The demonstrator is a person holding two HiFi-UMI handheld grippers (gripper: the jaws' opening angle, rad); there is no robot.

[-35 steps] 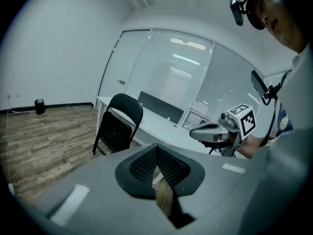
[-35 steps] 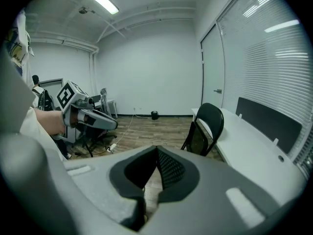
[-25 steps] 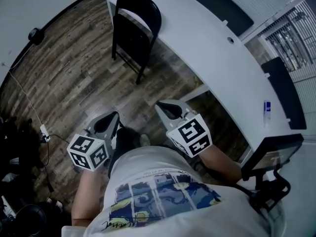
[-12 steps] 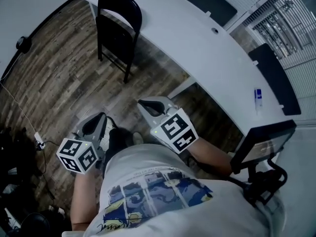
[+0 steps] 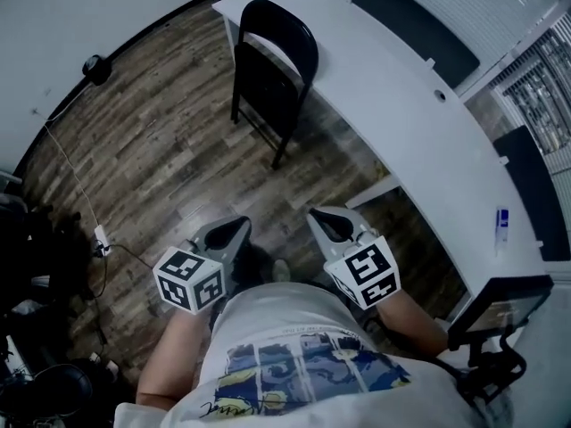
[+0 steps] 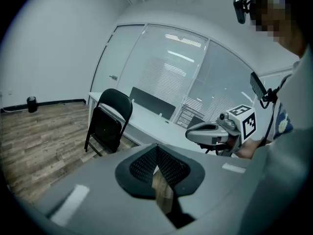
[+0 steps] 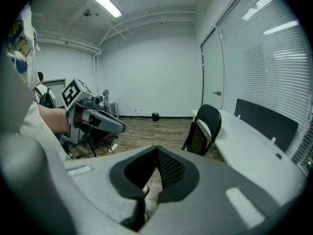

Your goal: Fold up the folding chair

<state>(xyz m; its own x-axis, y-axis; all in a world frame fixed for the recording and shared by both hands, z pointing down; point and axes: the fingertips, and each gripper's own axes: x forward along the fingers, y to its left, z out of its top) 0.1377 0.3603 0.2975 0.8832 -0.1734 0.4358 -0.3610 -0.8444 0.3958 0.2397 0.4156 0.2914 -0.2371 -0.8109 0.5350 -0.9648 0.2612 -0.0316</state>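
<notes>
The left gripper (image 5: pixel 234 231) and right gripper (image 5: pixel 326 218) are closed and empty, well away from the folding chair (image 5: pixel 272 78). If they do not open, they could just knock it over.

Head view looks steeply down; all three views share the folding chair (image 5: pixel 268 83).

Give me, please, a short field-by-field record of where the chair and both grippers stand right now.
chair: black, standing on its legs, apparently not yet folded
chair place: on the wood floor, beside the end of the white desk
left gripper: shut, nothing between its jaws, well short of the chair
right gripper: shut, nothing between its jaws, well short of the chair
contact with chair: none
</notes>
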